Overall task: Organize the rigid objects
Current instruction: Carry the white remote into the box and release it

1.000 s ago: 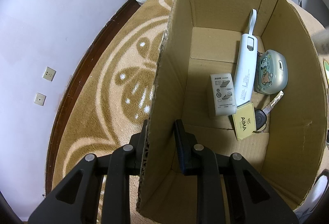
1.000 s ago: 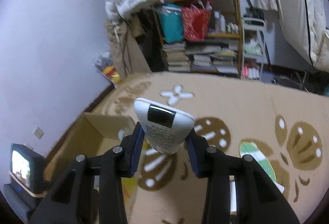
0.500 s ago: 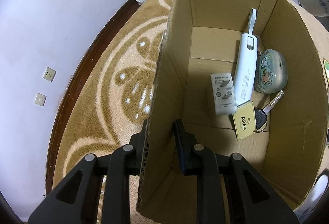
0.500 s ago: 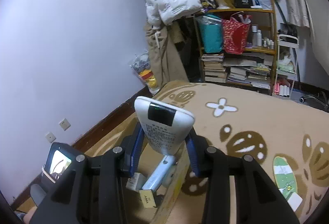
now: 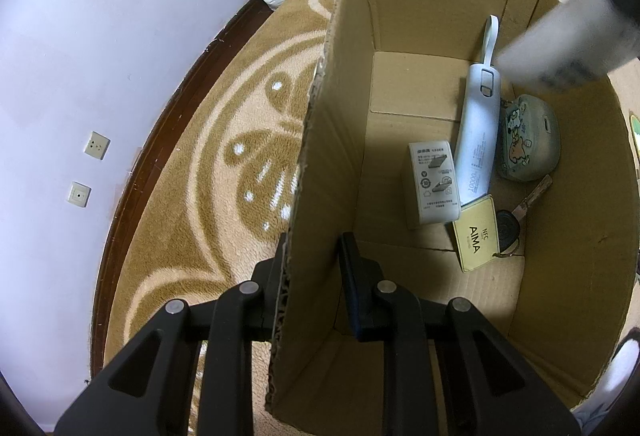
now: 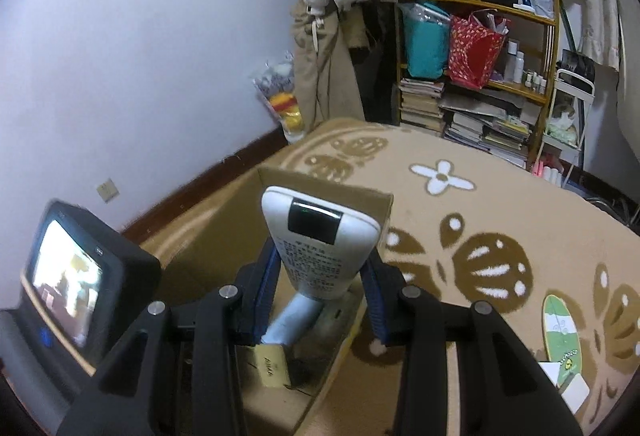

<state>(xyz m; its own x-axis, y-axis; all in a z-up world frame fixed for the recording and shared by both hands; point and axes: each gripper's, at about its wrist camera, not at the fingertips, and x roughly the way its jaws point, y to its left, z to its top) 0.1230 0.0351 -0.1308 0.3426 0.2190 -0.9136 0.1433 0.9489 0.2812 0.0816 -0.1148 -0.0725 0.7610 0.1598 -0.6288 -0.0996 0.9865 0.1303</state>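
Observation:
My left gripper [image 5: 312,264] is shut on the near wall of an open cardboard box [image 5: 324,139], one finger outside and one inside. The box holds a white charger [image 5: 434,181], a pale blue power bank [image 5: 480,127], a green cartoon case [image 5: 528,139], a yellow AIMA tag [image 5: 476,236] and a key [image 5: 528,199]. My right gripper [image 6: 320,280] is shut on a white remote [image 6: 320,240] and holds it above the box [image 6: 224,236]. The remote enters the left wrist view blurred at top right [image 5: 560,43].
The box stands on a tan patterned rug [image 6: 480,228] beside a lilac wall [image 5: 80,55] with dark skirting. A crowded bookshelf [image 6: 472,95] and hanging clothes stand at the back. A green oval object [image 6: 560,332] and a white card [image 6: 572,388] lie on the rug at right.
My right gripper has carried the remote left and down over the box. The remote now shows above the box in the left wrist view. The left gripper has not moved.

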